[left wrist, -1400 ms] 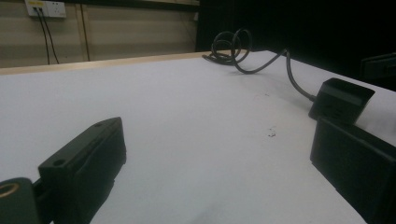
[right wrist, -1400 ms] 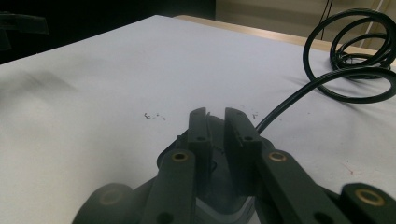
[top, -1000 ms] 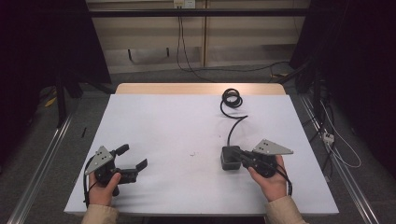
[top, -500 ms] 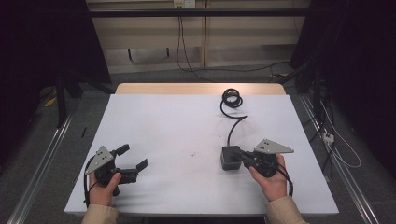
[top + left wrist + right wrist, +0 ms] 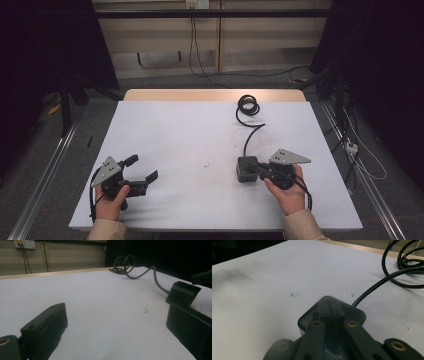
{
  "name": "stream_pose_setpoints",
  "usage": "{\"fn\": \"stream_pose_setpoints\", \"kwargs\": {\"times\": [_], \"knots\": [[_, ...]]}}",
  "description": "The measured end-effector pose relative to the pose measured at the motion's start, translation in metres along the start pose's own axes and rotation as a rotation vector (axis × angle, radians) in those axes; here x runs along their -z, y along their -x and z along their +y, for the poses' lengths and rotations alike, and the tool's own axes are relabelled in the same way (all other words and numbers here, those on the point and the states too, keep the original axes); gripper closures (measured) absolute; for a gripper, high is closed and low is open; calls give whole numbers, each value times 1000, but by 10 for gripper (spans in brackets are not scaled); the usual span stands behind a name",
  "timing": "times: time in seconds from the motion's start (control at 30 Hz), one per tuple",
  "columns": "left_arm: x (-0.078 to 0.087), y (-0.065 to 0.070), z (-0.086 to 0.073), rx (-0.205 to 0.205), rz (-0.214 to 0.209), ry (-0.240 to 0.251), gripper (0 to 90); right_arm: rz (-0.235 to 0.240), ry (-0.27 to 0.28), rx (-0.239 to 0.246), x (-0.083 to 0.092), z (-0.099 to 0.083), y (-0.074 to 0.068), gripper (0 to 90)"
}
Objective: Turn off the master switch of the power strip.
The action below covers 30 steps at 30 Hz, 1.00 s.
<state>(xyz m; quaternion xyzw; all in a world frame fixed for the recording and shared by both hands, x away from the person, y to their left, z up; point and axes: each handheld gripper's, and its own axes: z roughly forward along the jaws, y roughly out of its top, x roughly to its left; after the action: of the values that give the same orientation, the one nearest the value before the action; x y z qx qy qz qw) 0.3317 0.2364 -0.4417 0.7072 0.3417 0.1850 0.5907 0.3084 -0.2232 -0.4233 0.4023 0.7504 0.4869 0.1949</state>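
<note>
A black power adapter (image 5: 246, 169) lies on the white table (image 5: 190, 130), right of centre near the front. Its cable (image 5: 248, 137) runs back to a coil (image 5: 248, 106) at the far edge. My right gripper (image 5: 259, 170) is shut, its tips lying against the adapter's right side. In the right gripper view the closed jaws (image 5: 329, 311) meet over the top of the adapter (image 5: 355, 312), with the cable (image 5: 374, 287) leading away. My left gripper (image 5: 142, 168) rests at the front left, open, nothing between its jaws. The left gripper view looks between those jaws (image 5: 117, 327) toward the adapter (image 5: 183, 293).
A wooden strip borders the table's far edge (image 5: 210, 95). Metal rails (image 5: 45, 170) run along the floor on both sides, and loose cables lie on the floor at the right (image 5: 360, 155). A small dark smudge (image 5: 206, 164) marks the tabletop.
</note>
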Motion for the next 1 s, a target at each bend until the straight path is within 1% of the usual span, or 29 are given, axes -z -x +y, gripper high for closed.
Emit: {"fn": "stream_pose_setpoints", "kwargs": {"times": [0.27,0.5,1.0], "knots": [[0,0,0,-1,0,-1,32,5,-16,2,-1,-2,1,900],[-1,0,0,-1,0,-1,32,-3,-23,3,-2,-3,2,900],[0,1,0,-1,2,-3,32,6,-20,16,-3,-4,2,900]]}}
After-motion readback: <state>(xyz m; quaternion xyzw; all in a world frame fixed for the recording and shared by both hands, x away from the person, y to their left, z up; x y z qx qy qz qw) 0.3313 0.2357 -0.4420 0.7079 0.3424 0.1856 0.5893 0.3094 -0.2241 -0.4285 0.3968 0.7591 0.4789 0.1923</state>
